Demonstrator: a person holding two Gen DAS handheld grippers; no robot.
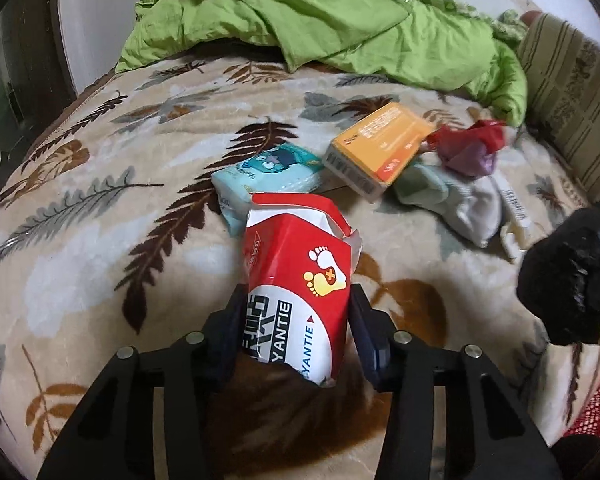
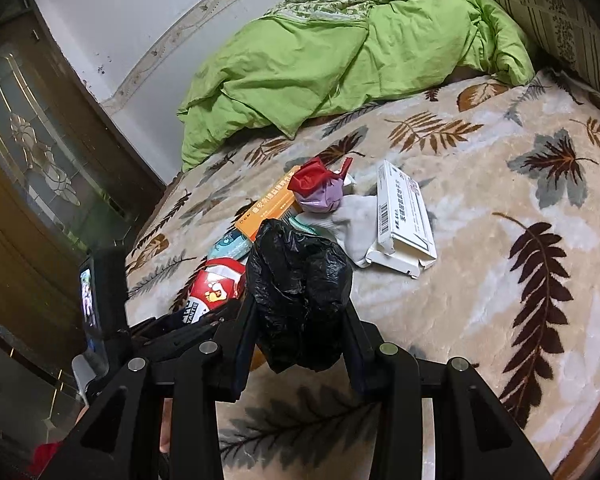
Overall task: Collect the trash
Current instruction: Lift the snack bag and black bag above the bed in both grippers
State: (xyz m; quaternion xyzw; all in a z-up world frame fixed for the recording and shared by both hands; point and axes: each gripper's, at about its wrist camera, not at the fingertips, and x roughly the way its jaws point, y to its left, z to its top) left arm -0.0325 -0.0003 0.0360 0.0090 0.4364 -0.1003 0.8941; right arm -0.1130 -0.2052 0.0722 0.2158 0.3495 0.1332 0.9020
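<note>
Two claws over the bed: left gripper (image 1: 296, 320) clamps red carton (image 1: 300, 276); right gripper (image 2: 298, 320) clamps black bag (image 2: 296, 292).

Leaf-patterned blanket (image 1: 100, 208) covered the bed; crumpled green quilt (image 2: 320, 68) lay at its far end; patterned pillow (image 1: 572, 92) beside it; wooden glazed door (image 2: 28, 168) stood left.

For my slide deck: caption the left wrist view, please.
Left tongs grip a torn red box above the leaf-print blanket; more litter lies beyond.
</note>
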